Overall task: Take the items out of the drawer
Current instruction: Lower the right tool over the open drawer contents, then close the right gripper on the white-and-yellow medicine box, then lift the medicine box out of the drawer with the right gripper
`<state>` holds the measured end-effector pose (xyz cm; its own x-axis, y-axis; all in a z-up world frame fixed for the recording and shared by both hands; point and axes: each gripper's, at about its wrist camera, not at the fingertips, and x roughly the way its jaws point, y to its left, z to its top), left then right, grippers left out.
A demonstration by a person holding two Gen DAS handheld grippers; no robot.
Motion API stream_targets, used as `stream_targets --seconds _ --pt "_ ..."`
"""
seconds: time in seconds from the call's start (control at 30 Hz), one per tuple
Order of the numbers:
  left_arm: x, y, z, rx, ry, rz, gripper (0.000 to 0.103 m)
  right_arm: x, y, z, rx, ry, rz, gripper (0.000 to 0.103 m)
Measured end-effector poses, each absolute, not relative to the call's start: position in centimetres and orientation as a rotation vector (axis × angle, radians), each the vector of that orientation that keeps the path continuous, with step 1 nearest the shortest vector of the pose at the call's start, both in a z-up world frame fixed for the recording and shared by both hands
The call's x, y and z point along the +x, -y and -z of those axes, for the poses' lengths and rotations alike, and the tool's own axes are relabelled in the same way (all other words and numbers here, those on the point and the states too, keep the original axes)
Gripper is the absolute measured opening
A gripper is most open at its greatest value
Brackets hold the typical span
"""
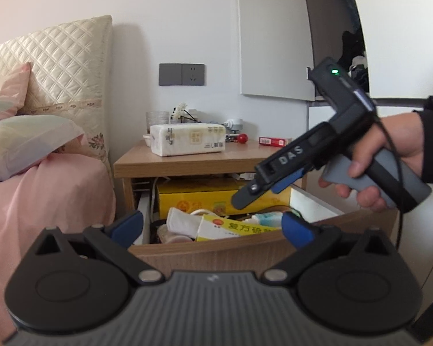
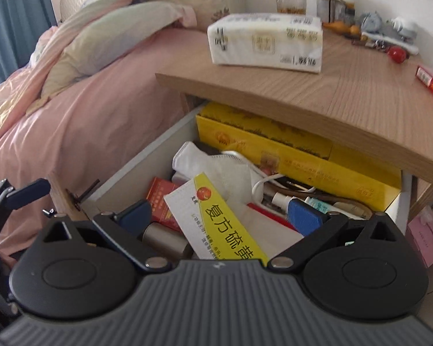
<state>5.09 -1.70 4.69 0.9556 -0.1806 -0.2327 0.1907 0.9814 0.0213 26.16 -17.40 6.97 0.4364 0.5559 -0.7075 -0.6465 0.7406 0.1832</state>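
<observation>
The nightstand drawer (image 2: 147,158) stands pulled out, crammed with items. A white and yellow medicine box (image 2: 225,219) lies on top at the front, also showing over the drawer front (image 1: 216,252) as the medicine box (image 1: 233,227). Behind it are a white face mask (image 2: 205,161), a long yellow box (image 2: 288,150), a red pack (image 2: 158,199) and small bottles (image 2: 317,204). My right gripper (image 2: 220,213) hovers open above the medicine box, its pads either side of it without touching. My left gripper (image 1: 212,226) is open in front of the drawer, holding nothing. A hand holds the right gripper (image 1: 245,199) over the drawer.
The nightstand top (image 2: 346,92) overhangs the drawer's back and carries a tissue pack (image 2: 265,43), a glass (image 2: 290,0), a red ball (image 2: 397,54) and a red pack (image 2: 431,86). A bed with pink sheets (image 2: 86,115) borders the left. A pink box (image 2: 427,236) sits low right.
</observation>
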Motion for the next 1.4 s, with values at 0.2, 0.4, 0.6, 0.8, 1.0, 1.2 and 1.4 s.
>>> stream_targets --seconds 0.2,0.4,0.6,0.8,1.0,1.2,1.4 --pt "4.8 1.7 -4.4 0.03 -0.229 0.222 0.103 27.5 14.8 -5.4 -0.22 -0.976 -0.778 0.103" --pt "4.4 1.5 -4.5 0.02 -0.219 0.224 0.103 28.4 13.2 -4.1 -0.281 -1.068 -0.757 0.1" --pt "4.3 1.4 -4.5 0.018 -0.216 0.225 0.103 28.7 13.1 -3.6 -0.319 -1.098 -0.741 0.093" --pt "4.4 1.4 -4.6 0.014 -0.22 0.223 0.103 28.8 13.9 -3.5 -0.318 -1.125 -0.738 0.071" --pt "4.6 1.8 -4.6 0.024 -0.223 0.228 0.103 28.1 14.0 -4.0 -0.39 -1.091 -0.751 0.061" --pt "4.9 1.8 -4.6 0.027 -0.223 0.221 0.103 26.0 14.3 -5.2 -0.458 -1.017 -0.746 0.06" --pt "4.6 1.9 -4.5 0.036 -0.216 0.204 0.103 24.1 15.8 -7.1 -0.454 -0.889 -0.695 0.06"
